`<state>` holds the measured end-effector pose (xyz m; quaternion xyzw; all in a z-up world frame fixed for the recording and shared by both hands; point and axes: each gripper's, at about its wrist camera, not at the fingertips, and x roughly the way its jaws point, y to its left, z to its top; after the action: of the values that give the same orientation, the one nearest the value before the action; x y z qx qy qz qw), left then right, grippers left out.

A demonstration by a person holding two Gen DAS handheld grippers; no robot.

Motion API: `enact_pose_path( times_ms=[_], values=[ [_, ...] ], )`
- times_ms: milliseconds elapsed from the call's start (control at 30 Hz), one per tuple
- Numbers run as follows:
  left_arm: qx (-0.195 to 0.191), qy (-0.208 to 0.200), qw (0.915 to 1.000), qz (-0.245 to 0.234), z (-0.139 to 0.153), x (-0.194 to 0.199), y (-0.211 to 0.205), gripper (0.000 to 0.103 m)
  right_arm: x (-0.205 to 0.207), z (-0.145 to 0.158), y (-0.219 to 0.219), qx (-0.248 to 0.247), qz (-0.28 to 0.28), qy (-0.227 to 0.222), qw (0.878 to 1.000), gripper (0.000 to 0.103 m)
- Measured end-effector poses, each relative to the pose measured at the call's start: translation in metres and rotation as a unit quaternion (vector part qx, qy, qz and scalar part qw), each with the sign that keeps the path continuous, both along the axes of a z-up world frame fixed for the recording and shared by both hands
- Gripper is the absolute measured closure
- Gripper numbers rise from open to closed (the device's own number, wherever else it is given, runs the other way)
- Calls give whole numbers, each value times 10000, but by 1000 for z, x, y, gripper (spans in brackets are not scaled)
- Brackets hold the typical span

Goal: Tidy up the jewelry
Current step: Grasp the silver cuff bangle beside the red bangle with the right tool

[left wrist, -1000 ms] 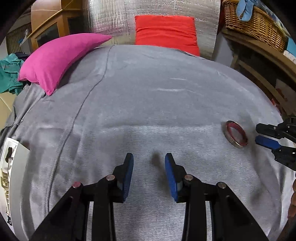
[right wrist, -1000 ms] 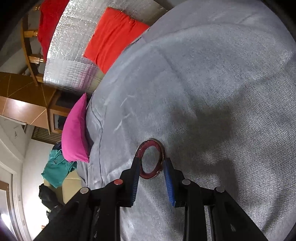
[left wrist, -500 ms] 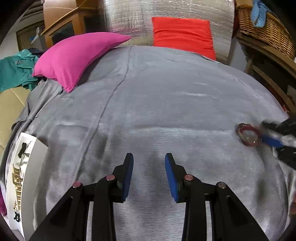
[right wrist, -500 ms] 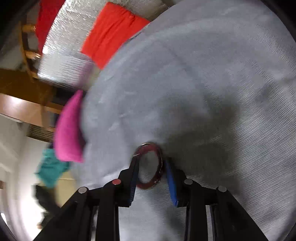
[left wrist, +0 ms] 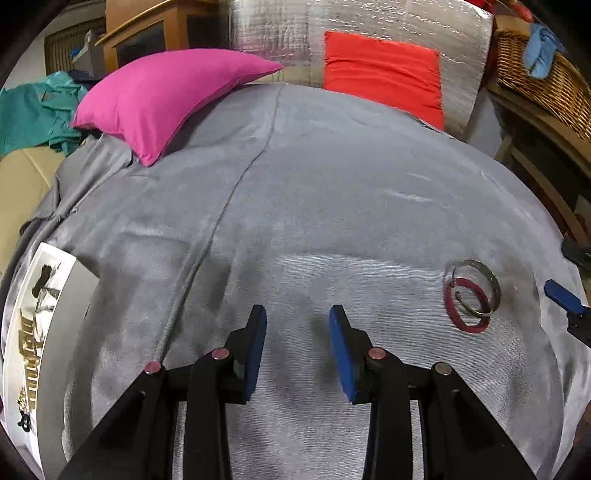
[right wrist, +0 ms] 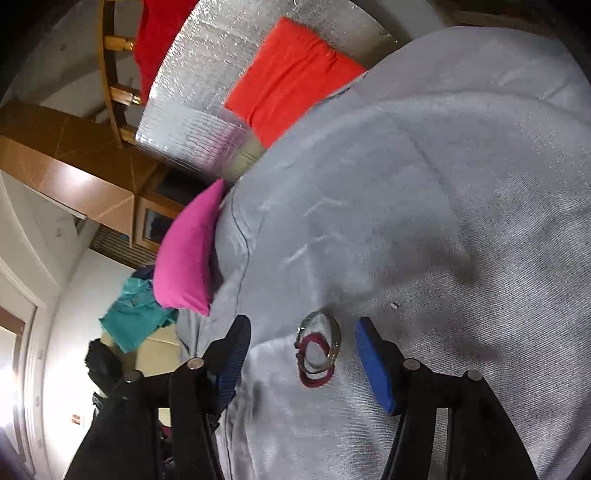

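1. Bangles (right wrist: 317,350) flat on grey blanket (left wrist: 332,206), overlapping, between right gripper (right wrist: 303,354) fingers, untouched.
2. Both grippers spread; left gripper (left wrist: 297,347) over bare blanket.
3. Pink pillow (left wrist: 166,96), red cushion (left wrist: 384,81) far off.

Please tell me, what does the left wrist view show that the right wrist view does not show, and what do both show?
Only the left wrist view shows the printed white box at the cover's edge, the wicker basket and the open left claw.

Only the right wrist view shows the red cloth hanging on a wooden frame.

Both show the silver bangle overlapping the red bangle on the grey cover, the open right claw near them, the pink pillow and the red cushion.
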<state>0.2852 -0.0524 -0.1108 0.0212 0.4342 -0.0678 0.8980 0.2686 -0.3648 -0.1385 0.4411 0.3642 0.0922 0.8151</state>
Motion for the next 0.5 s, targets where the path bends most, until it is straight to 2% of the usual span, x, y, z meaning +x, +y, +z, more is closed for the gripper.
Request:
enact_pose_path(
  times_ms=[67, 100, 133, 233, 400, 500],
  values=[
    [-34, 50, 10000, -50, -1, 0, -5, 67, 8, -6, 2, -159, 21, 216, 9996, 53],
    [-37, 75, 9999, -60, -2, 0, -7, 67, 14, -9, 6, -225, 71, 317, 9992, 64],
    [-29, 98, 9999, -72, -3, 0, -8, 67, 20, -12, 11, -288, 109, 433, 9986, 67],
    [47, 95, 9999, -89, -4, -1, -8, 67, 31, -19, 23, -426, 135, 618, 9971, 67],
    [38, 62, 9999, -85, -3, -1, -4, 67, 38, -17, 34, -839, 78, 662, 9942, 67],
    [10, 66, 9999, -148, -2, -2, -6, 67, 41, -22, 35, -965, 89, 808, 9920, 71]
  ],
)
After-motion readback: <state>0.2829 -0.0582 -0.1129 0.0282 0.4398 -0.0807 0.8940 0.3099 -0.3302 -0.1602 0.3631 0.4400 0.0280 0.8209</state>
